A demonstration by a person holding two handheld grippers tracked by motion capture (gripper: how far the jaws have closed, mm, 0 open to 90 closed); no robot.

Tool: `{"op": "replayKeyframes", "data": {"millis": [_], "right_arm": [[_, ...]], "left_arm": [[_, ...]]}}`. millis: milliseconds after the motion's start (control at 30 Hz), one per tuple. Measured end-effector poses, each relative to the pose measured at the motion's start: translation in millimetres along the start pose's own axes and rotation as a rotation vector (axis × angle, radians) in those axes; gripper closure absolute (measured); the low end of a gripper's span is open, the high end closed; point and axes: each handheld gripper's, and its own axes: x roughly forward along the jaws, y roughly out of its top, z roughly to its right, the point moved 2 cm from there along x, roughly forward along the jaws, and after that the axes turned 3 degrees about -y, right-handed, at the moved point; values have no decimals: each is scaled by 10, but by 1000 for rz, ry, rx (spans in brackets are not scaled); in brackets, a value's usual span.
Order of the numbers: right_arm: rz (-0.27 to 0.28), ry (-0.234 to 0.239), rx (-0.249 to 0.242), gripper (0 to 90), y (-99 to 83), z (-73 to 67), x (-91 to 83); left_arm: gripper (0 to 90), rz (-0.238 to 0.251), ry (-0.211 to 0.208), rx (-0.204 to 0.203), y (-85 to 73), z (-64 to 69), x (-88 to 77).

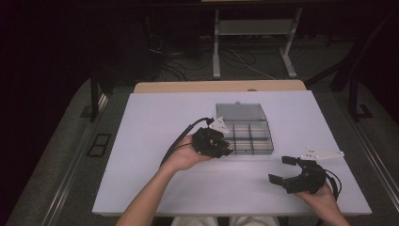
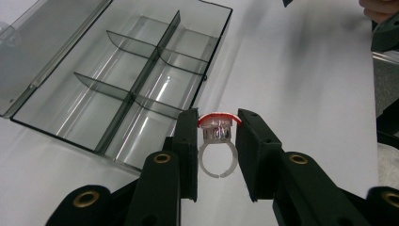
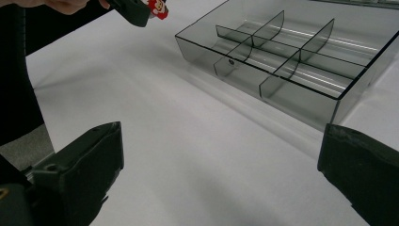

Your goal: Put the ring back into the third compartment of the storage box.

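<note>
A plastic toy ring [image 2: 216, 131] with a clear band and a red top sits pinched between the pads of my left gripper [image 2: 216, 136], which is shut on it. In the high view the left gripper [image 1: 225, 149] hovers just off the front left corner of a smoky clear compartment box [image 1: 249, 137]. The box's compartments look empty and its lid [image 1: 240, 111] lies open behind it. My right gripper [image 1: 281, 169] rests at the front right of the table with its jaws wide apart and nothing between them. From the right gripper view, the red top of the ring [image 3: 158, 8] shows at the upper left.
The white tabletop [image 1: 155, 122] has bare room to the left and at the front. Beyond the far edge stand a table frame [image 1: 216, 42] and loose cables on the floor. The box [image 3: 282, 52] lies ahead of the right gripper [image 3: 221, 179].
</note>
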Motion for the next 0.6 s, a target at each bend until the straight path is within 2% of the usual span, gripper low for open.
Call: {"op": "replayKeyframes", "data": {"millis": [467, 600], "right_arm": [[3, 2, 4, 7, -1, 6, -12], [3, 2, -1, 7, -2, 5, -11]], "left_arm": [[687, -4, -6, 25, 183, -57, 31], [687, -20, -10, 41, 241, -66, 64]]}}
